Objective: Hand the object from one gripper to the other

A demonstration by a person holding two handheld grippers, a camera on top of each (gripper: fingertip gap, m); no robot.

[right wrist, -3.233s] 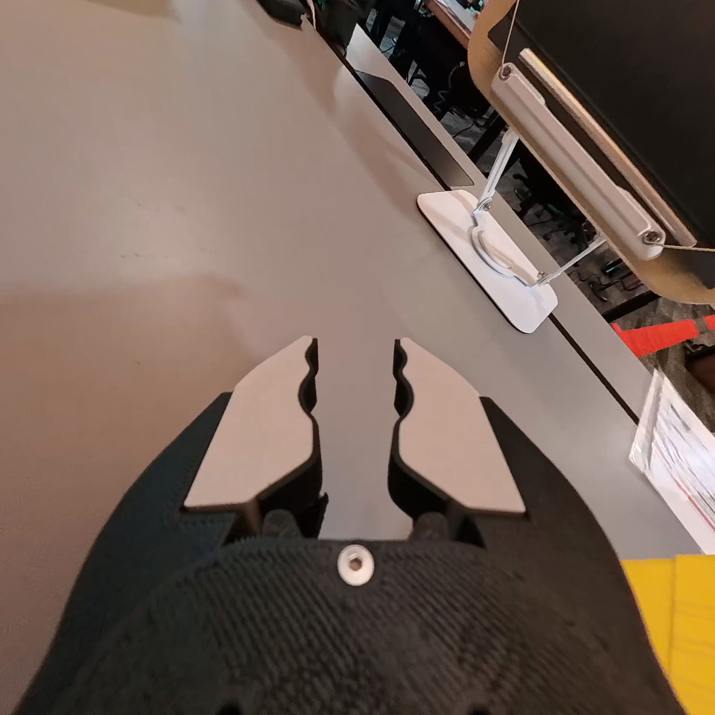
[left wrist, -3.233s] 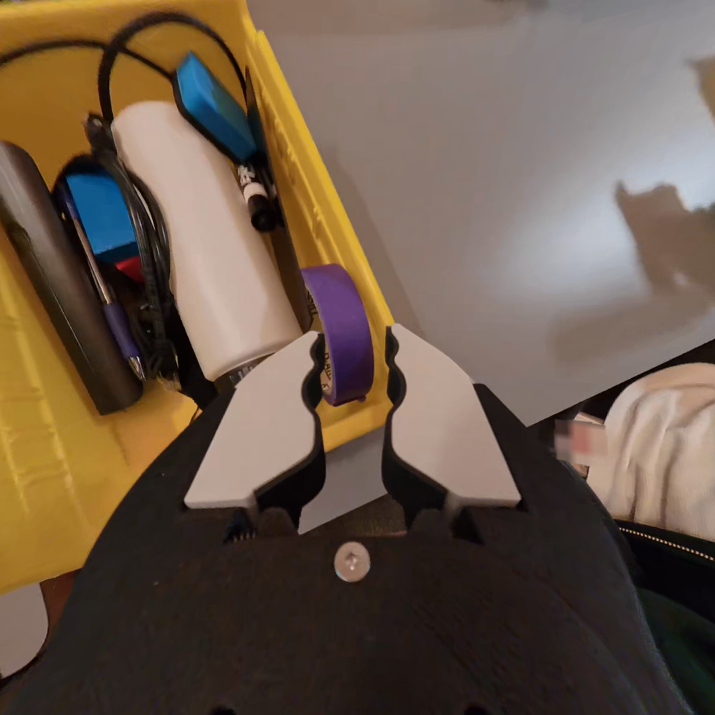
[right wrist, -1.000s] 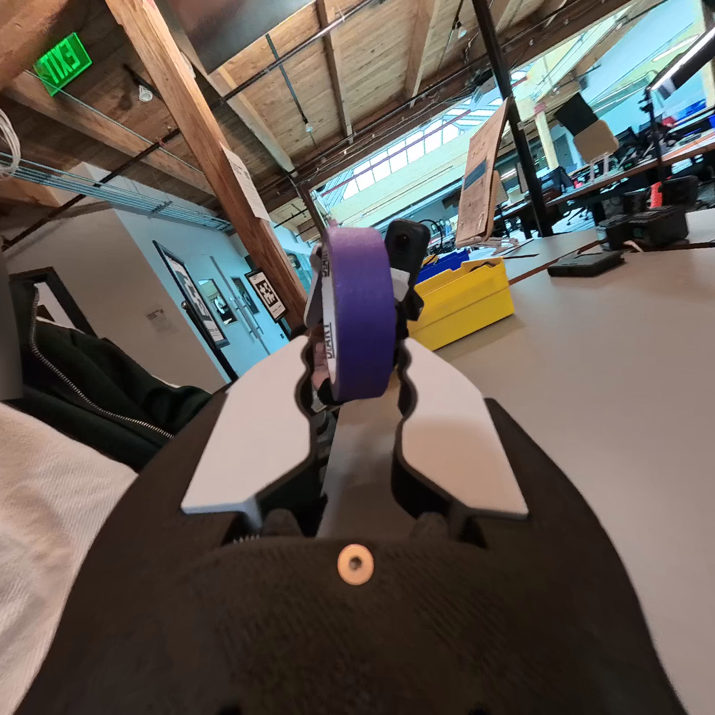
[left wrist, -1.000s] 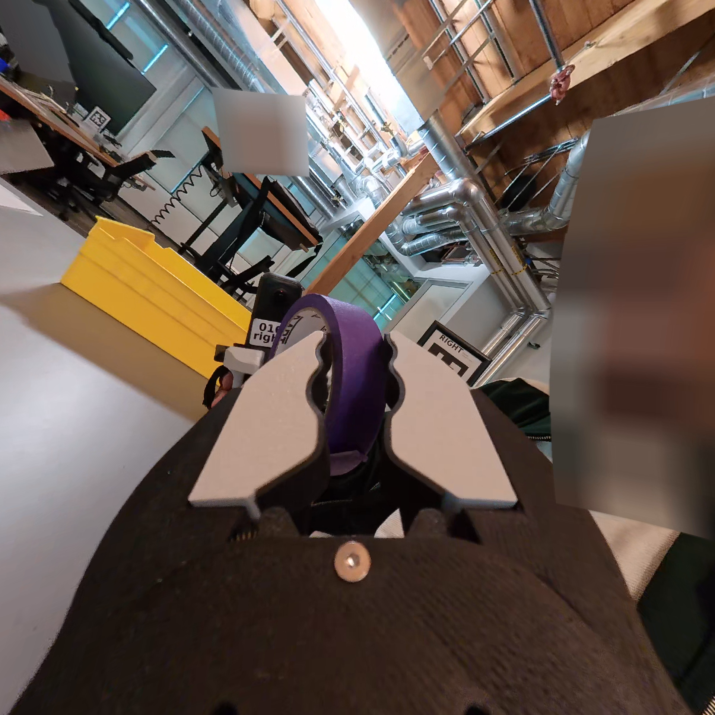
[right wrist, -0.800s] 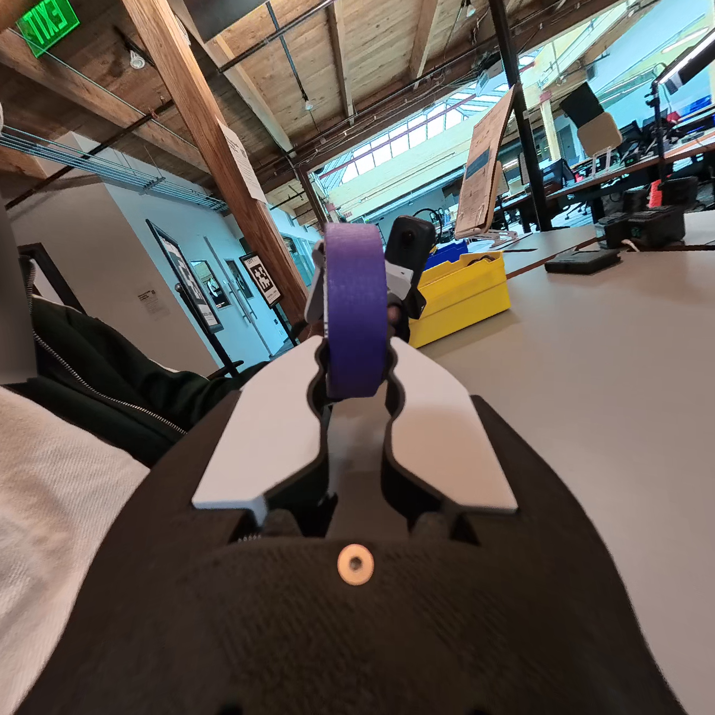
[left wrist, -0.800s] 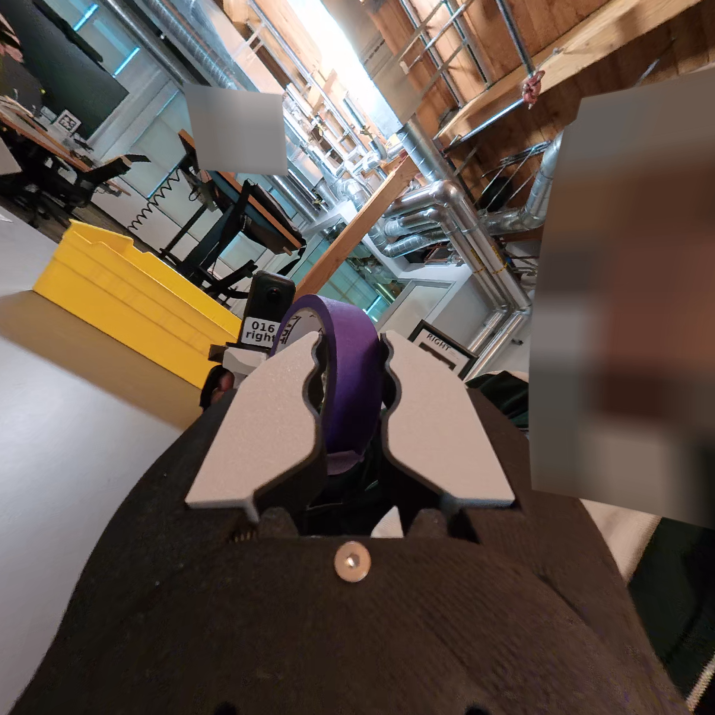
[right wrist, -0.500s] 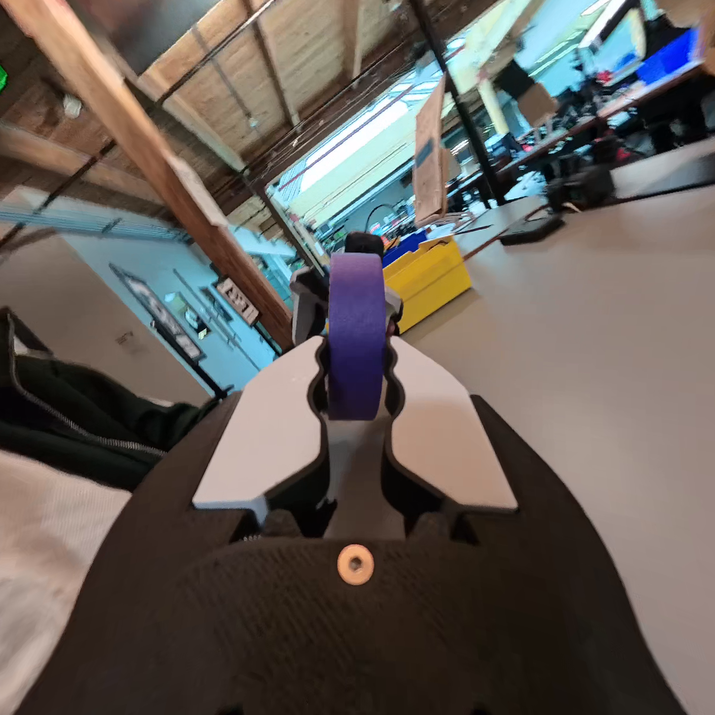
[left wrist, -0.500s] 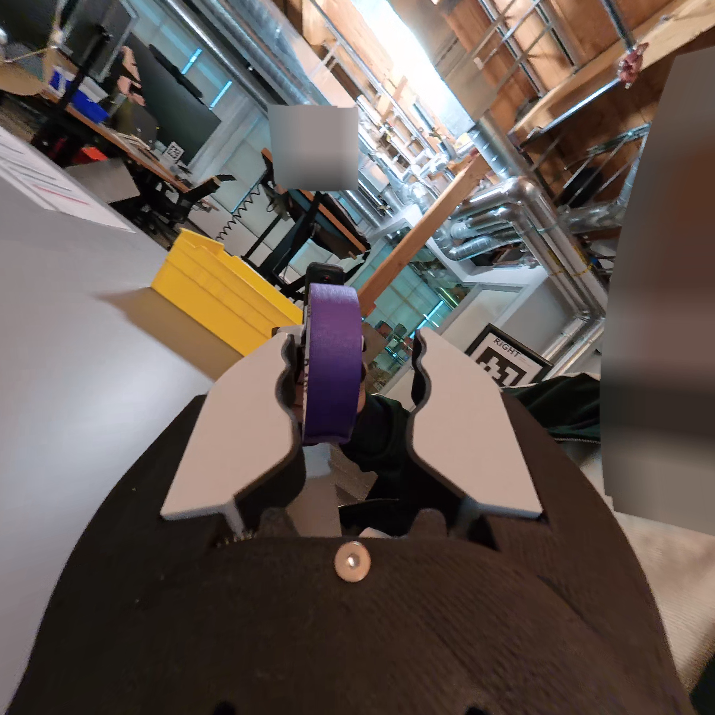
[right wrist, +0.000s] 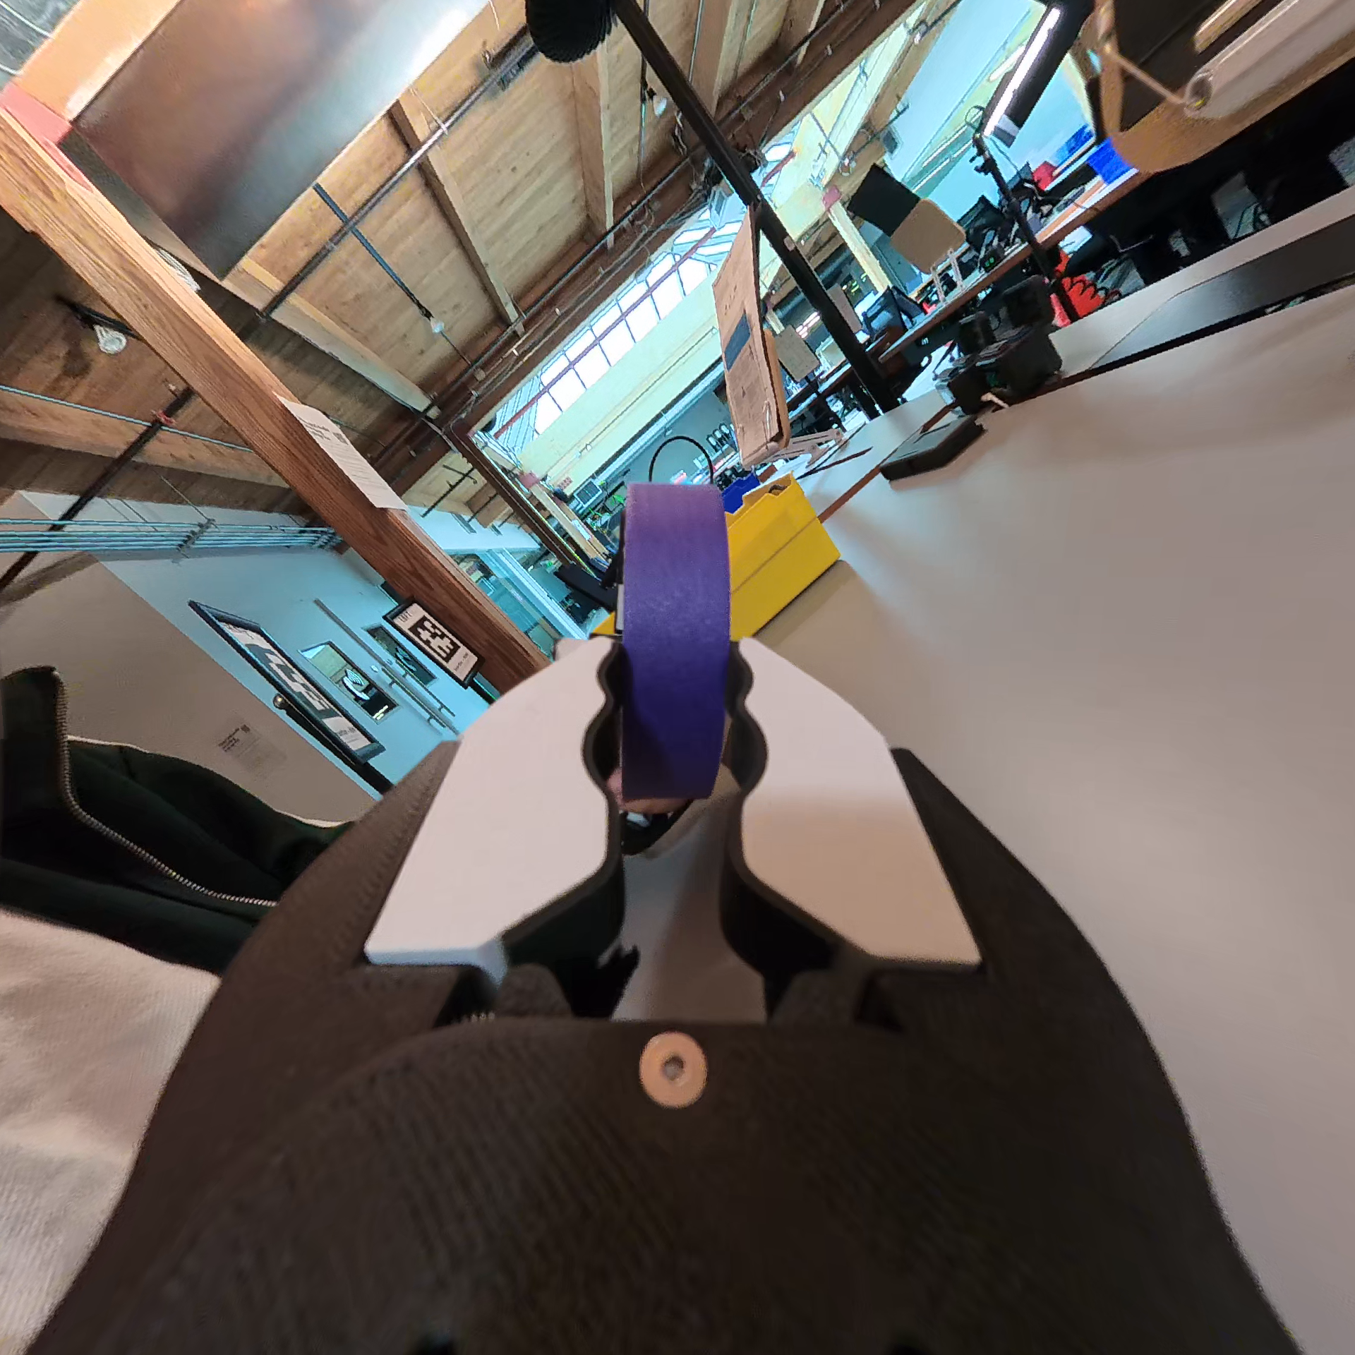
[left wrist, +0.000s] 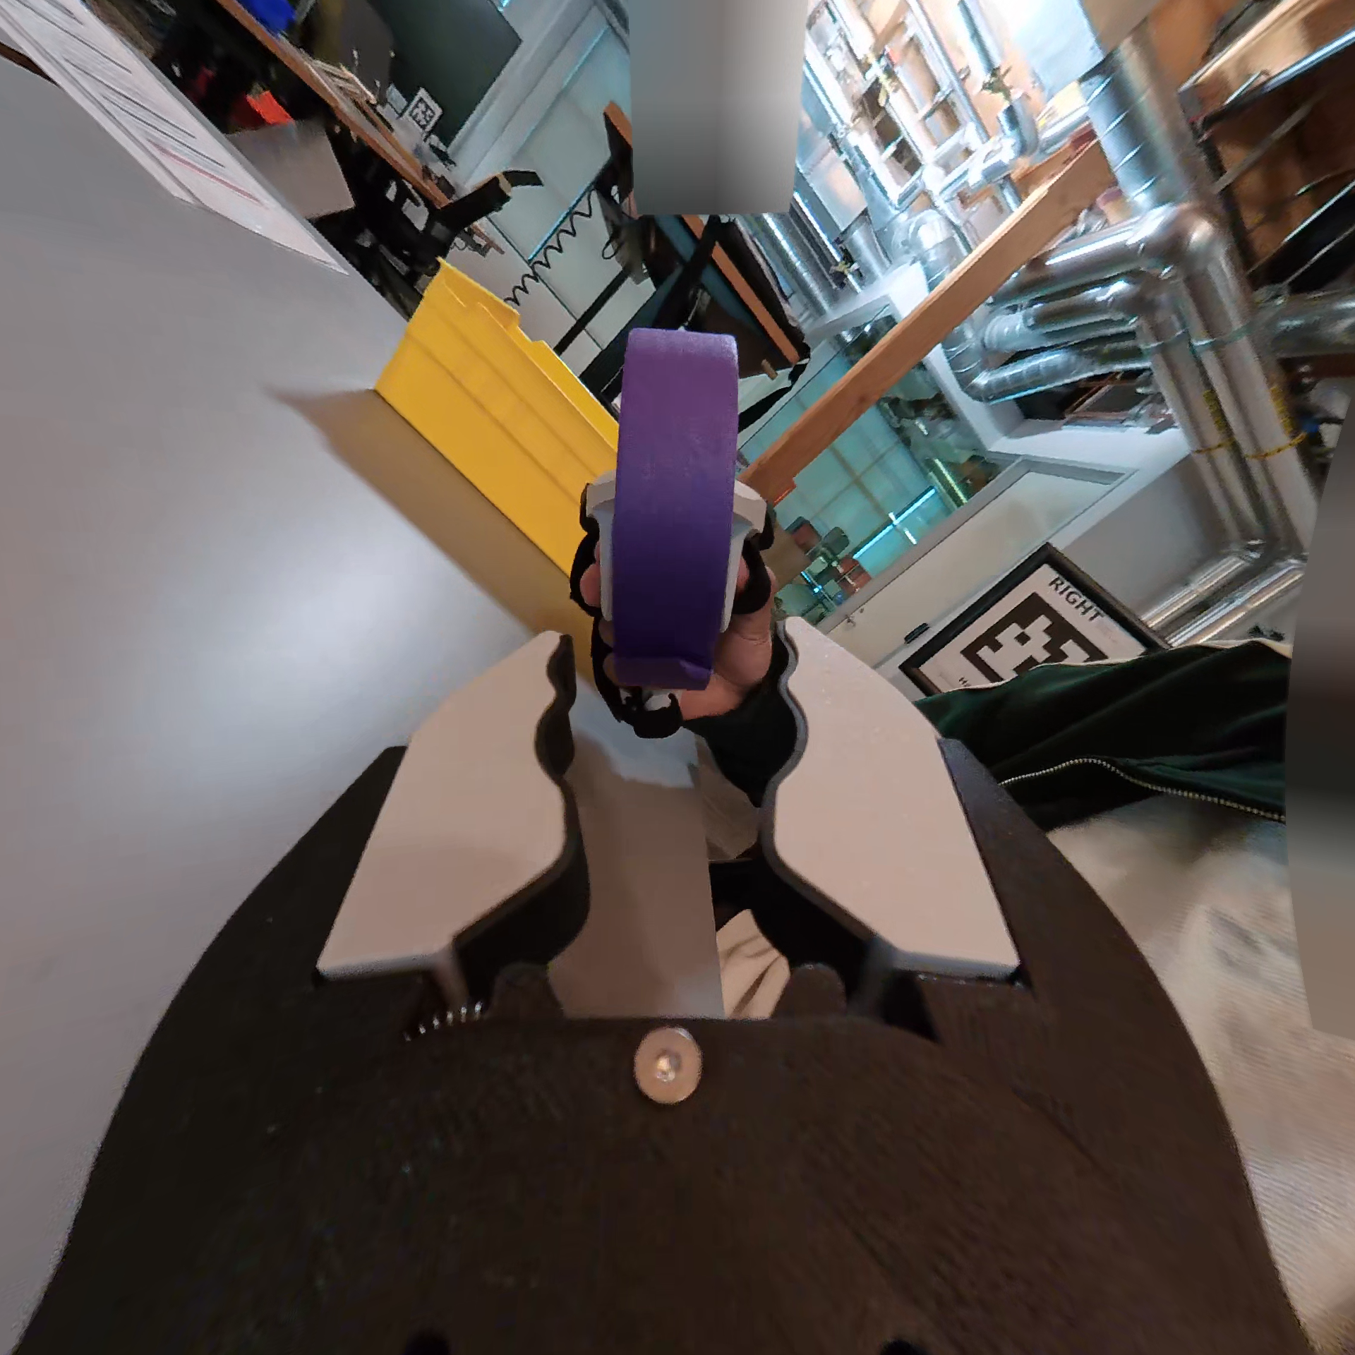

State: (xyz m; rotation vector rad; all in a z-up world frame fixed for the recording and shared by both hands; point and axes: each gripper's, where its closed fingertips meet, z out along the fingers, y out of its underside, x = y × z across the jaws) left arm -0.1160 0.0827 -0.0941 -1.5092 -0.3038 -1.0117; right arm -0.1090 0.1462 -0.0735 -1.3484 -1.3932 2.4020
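A purple roll of tape [right wrist: 674,645] stands on edge between the two white fingers of my right gripper [right wrist: 674,663], which is shut on it. In the left wrist view the same tape [left wrist: 674,498] is held up in front of me by the right gripper's white fingertips [left wrist: 597,506], with a hand behind it. My left gripper [left wrist: 674,660] is open and empty, its jaws wide apart, a short way back from the tape and not touching it.
A yellow bin [left wrist: 498,432] [right wrist: 777,557] sits on the grey table [left wrist: 183,513] beyond the tape. Papers [left wrist: 147,125] lie at the far left. Black devices [right wrist: 1004,366] sit on the table's far right. A dark green jacket sleeve [left wrist: 1100,726] is to my right. One gripper's finger ends stand about 7 cm off the other's.
My left gripper opened, let go of the tape and drew back. My right gripper closed on the tape and now holds it alone.
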